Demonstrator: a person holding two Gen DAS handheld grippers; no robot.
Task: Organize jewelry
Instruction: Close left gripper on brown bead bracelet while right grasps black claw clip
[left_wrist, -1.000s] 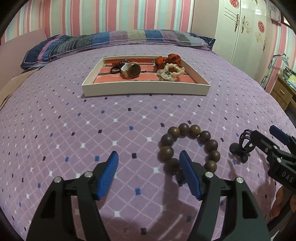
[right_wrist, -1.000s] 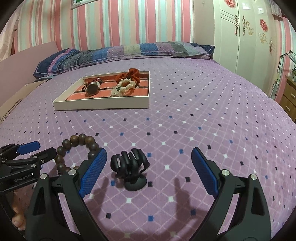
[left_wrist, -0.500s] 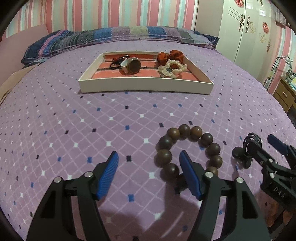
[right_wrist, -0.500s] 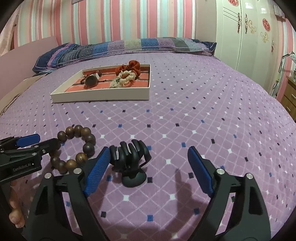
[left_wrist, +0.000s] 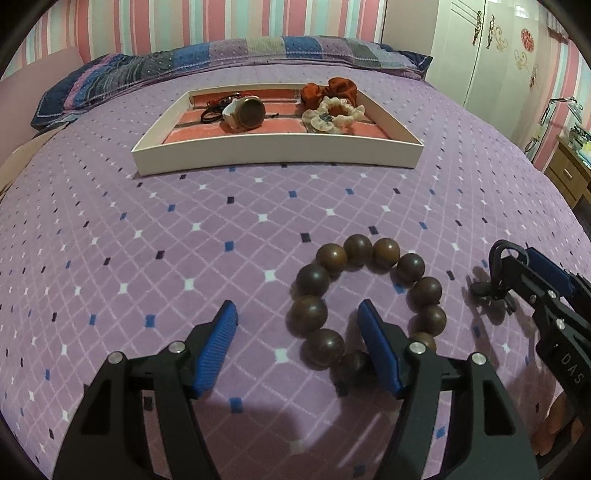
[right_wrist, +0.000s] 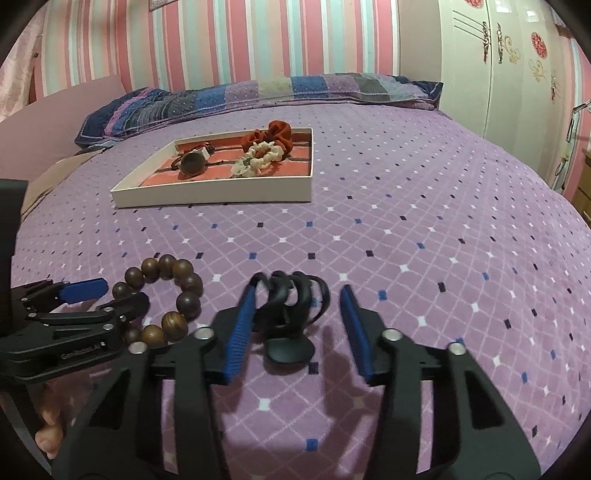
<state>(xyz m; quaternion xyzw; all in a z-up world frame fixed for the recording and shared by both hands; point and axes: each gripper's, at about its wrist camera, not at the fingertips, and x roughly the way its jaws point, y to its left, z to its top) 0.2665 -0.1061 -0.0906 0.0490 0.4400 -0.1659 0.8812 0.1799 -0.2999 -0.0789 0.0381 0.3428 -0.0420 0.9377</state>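
**Bed surface and room: contents as seen**

Surface: a bed (right_wrist: 424, 229) covered by a purple bedspread with a white diamond grid and small blue, black and white squares. A long pillow (right_wrist: 258, 92) in blue, purple and grey patches lies across the far end.

Room: wall (right_wrist: 221, 40) papered in vertical pink, white and pale green stripes; a white wardrobe (right_wrist: 517, 74) with gold and red ornaments at the right; a wooden drawer unit (left_wrist: 569, 173) at the far right edge.

Item 1: shallow white tray (left_wrist: 280, 151) with a red lining, on the far half of the bed. It holds a watch (left_wrist: 247, 112), a red scrunchie (left_wrist: 328, 88) and a cream scrunchie (left_wrist: 336, 114) just in front of it.

Item 2: bracelet (left_wrist: 365, 295) of large brown wooden beads, flat on the bedspread, well apart from the tray.

Item 3: black hair claw clip (right_wrist: 291, 306), on the bedspread just right of the bracelet.

Item 4: left gripper (left_wrist: 295, 343), blue pads, jaws standing well apart and holding nothing. Its right finger sits inside the bracelet's ring, its left finger outside, with the near-left beads between them.

Item 5: right gripper (right_wrist: 299, 328), jaws closing with the clip between them. The left pad appears to touch the clip; the right pad is apart from it.
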